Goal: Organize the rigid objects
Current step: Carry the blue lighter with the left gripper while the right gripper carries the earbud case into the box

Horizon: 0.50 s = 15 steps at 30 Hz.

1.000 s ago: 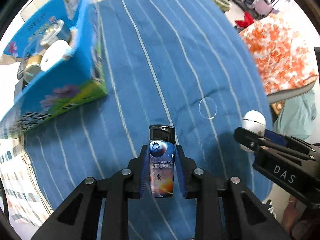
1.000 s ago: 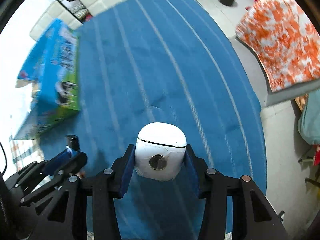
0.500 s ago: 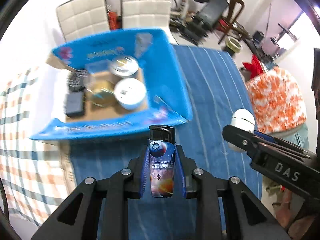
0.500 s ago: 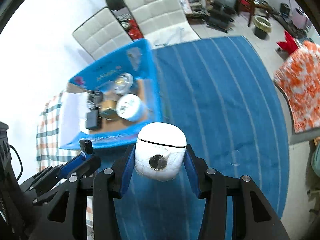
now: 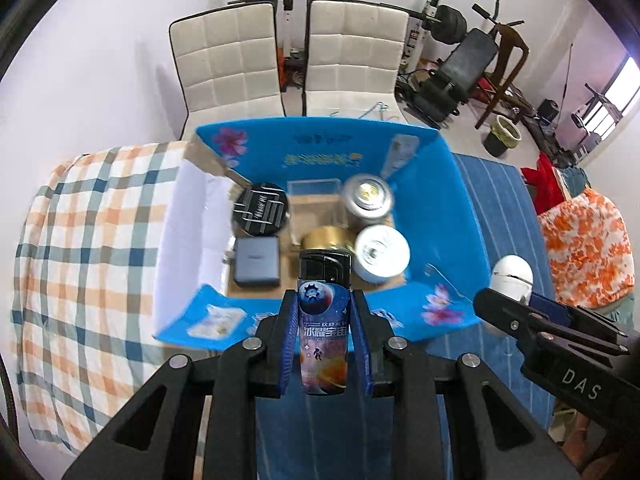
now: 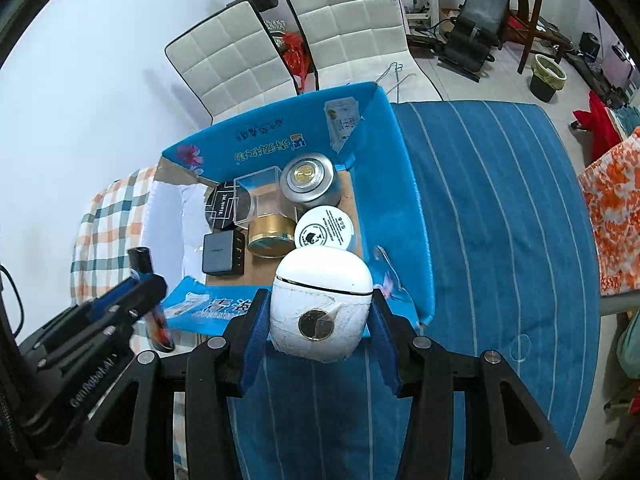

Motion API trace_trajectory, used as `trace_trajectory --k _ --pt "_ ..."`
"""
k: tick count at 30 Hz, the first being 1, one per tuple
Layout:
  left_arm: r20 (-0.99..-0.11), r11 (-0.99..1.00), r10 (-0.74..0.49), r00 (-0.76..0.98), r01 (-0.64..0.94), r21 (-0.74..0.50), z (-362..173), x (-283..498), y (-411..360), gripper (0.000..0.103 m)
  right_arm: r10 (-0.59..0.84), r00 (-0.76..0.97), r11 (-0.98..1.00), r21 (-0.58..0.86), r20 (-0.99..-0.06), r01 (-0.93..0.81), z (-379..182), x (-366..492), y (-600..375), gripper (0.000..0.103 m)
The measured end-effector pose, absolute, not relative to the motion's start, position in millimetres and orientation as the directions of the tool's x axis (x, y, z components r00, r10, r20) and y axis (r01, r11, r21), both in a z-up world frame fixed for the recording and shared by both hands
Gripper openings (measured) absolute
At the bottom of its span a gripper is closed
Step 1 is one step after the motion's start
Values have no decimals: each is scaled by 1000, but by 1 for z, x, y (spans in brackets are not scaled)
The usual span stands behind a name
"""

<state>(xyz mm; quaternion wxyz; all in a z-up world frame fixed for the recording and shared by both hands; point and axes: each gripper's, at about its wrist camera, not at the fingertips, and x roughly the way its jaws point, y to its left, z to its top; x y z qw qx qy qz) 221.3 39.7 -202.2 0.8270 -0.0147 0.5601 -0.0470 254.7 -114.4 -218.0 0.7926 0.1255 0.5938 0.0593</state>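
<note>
We see the task near its end but not finished. The blue box stands open on the table, and we count six things already lying on its cardboard floor: a black round tin, a clear plastic case, a silver tin, a gold tin, a white-lidded jar and a grey charger block. Two things are left. The left gripper is clamped on a lighter, which it holds upright above the near wall of the box. The right gripper is clamped on a white earbud case, which it holds above the near right corner of the box. Neither thing is inside yet. We judge that what is left is to bring each over a free patch of the floor, such as the bare strip nearest us, and to release it there. The blue striped cloth beside the box shows no further loose things.
</note>
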Motion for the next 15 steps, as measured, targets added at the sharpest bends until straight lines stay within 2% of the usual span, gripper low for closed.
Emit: trace_trajectory --k 5,12,15 --pt "-933 996 -92 348 48 -80 -218 240 55 23 248 251 961 270 -936 55 -256 275 -105 50" --pt "-967 991 -134 215 16 -133 -283 269 67 23 236 161 968 246 -958 45 -315 302 -89 50" --pt "-972 989 -150 184 15 -149 -294 274 68 23 250 131 966 256 -959 30 -330 309 -80 50"
